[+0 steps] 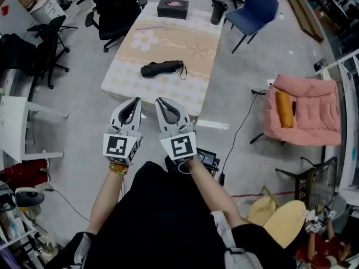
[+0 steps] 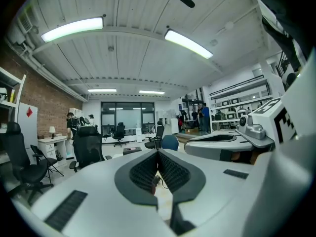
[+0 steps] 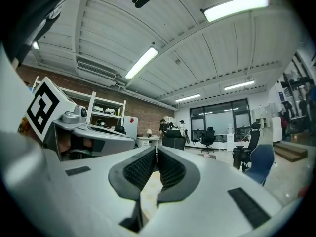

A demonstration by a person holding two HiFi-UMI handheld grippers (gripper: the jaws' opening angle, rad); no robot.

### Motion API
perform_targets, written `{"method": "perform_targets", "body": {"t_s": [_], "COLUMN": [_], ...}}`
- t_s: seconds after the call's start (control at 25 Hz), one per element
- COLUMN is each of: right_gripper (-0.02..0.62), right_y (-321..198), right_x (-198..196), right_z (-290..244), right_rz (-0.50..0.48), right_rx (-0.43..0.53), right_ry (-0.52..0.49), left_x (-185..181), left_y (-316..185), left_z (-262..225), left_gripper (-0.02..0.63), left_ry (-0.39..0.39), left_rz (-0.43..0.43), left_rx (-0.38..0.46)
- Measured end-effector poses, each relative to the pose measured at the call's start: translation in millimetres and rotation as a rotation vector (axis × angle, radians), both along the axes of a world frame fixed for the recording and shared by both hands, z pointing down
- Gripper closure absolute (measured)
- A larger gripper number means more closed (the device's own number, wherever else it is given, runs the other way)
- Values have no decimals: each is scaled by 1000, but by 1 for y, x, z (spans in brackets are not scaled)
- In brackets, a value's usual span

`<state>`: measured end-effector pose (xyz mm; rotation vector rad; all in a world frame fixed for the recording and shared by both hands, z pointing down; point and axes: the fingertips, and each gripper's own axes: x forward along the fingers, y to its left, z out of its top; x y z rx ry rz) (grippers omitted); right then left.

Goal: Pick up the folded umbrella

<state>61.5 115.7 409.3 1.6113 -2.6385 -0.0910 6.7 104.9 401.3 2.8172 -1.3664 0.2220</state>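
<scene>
The folded black umbrella (image 1: 162,68) lies on its side near the middle of a low table (image 1: 126,72) covered with a pale flower-print cloth. Both grippers are held side by side, short of the table's near edge, pointing level toward it. My left gripper (image 1: 136,101) is shut with nothing in it; its ridged pads (image 2: 148,169) meet at the tips. My right gripper (image 1: 160,101) is shut and empty too, with its pads (image 3: 170,169) pressed together. The umbrella lies well beyond both sets of fingertips.
A black box (image 1: 173,8) and a dark cup (image 1: 217,11) stand at the table's far end. A blue chair (image 1: 255,10) and a black office chair (image 1: 115,7) stand behind it. A pink cushioned chair (image 1: 305,108) is at the right and a white table (image 1: 14,128) at the left.
</scene>
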Motion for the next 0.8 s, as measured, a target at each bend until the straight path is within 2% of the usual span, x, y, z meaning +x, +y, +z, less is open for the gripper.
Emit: {"method": "perform_targets", "body": {"t_s": [0.24, 0.44, 0.6, 0.8], "right_gripper": [578, 578, 577, 578], "right_y": [-28, -67, -92, -130], "right_x": [3, -6, -23, -54], "right_z": [18, 15, 32, 29], "right_rz": [-6, 45, 81, 102], "right_rx": [-38, -60, -75, -62], "right_ry": [62, 43, 102, 129], "left_x": [0, -3, -9, -30], "left_y": [-31, -68, -96, -134], "left_z": [20, 33, 35, 29], "left_gripper": [592, 592, 592, 592], "left_ry": [4, 23, 25, 27], "left_rz": [28, 75, 144, 232], "left_rx": [-40, -58, -72, -67]}}
